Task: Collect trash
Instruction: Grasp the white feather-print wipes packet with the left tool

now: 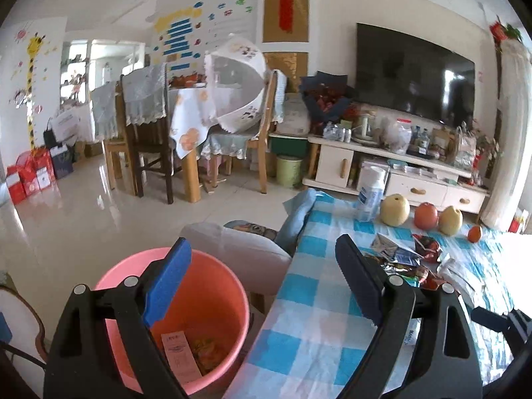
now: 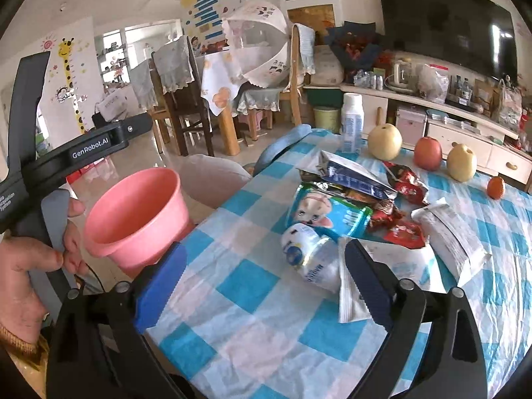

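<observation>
Tools gaped empty, our right tool (image 2: 262,282) before a light, crinkly white wrapper (image 2: 349,286); we judged its loose edge the best hold.

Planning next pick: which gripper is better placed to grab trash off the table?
Right. The right gripper is open beside the crumpled white bottle; the left gripper hangs open by the pink bucket.

Both wrist views, near, sharing bucket (image 1: 212,302) and table (image 2: 232,279)
</observation>
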`<move>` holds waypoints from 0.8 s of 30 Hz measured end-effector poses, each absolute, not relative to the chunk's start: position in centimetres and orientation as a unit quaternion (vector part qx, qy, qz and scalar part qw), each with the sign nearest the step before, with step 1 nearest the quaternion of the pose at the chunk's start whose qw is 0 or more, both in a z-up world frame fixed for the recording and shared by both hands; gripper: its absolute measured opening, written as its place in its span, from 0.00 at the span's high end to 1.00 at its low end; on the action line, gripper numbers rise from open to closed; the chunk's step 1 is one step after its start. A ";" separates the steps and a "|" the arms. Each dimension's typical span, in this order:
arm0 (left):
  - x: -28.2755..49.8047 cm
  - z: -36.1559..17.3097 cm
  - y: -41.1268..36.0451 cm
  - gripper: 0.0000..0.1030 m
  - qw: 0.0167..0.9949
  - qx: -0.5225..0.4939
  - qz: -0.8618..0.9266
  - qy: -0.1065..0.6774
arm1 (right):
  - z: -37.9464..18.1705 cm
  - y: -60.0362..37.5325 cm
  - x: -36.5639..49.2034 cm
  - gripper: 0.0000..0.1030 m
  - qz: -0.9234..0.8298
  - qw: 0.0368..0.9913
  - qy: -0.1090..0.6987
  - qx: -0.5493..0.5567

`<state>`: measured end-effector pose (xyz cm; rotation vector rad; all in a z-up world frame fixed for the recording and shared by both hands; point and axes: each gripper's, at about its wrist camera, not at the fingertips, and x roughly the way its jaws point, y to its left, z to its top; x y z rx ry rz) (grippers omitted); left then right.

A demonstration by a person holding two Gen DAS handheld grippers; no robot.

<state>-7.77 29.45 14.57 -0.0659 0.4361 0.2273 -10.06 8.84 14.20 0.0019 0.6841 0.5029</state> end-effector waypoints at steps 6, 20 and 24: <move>-7.3 14.2 26.5 0.14 0.972 0.005 0.099 0.212 | 14.0 6.9 -9.9 0.07 0.239 0.911 0.335 0.009; -6.2 12.8 20.9 0.14 0.968 0.064 0.054 0.235 | 13.5 0.4 -8.4 0.05 0.202 0.914 0.349 0.055; -6.1 12.4 19.5 0.14 0.967 0.077 0.042 0.240 | 13.6 -1.7 -7.9 0.05 0.186 0.916 0.348 0.069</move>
